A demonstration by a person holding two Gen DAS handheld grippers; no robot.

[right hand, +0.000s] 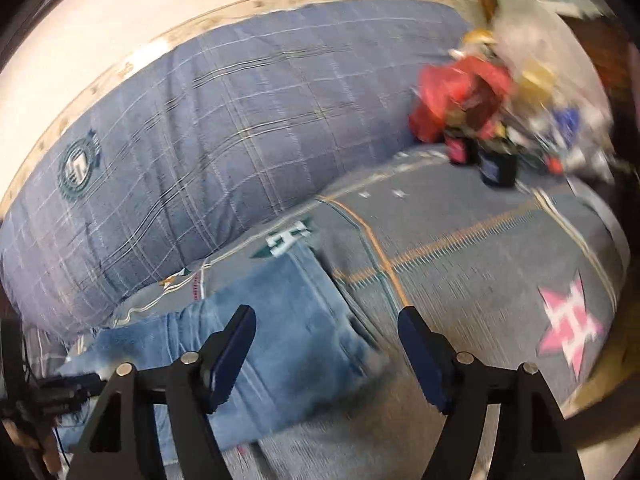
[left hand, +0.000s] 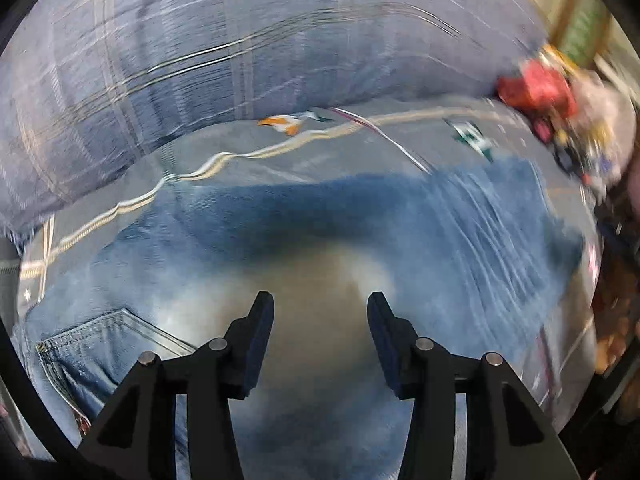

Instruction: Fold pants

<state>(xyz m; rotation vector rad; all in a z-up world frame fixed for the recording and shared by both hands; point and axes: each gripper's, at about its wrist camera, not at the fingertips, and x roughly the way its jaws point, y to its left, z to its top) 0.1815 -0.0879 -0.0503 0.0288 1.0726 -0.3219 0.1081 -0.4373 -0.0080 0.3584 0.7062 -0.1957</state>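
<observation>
Blue jeans [left hand: 280,232] lie spread across the bed, with a back pocket [left hand: 100,344] showing at the lower left of the left wrist view. My left gripper [left hand: 320,300] hovers over their pale, faded middle, its jaws apart and nothing between them. In the right wrist view one end of the jeans [right hand: 296,320] lies flat at centre left, its edge running beside the grey bedsheet. My right gripper [right hand: 327,312] stands wide open above that edge, with no cloth in it. Both views are motion-blurred.
A thick blue plaid quilt [right hand: 224,132] is bunched along the far side of the bed against the wall. A heap of red and mixed items [right hand: 480,96] sits at the far right. The patterned grey sheet [right hand: 480,272] carries a pink star print [right hand: 568,320].
</observation>
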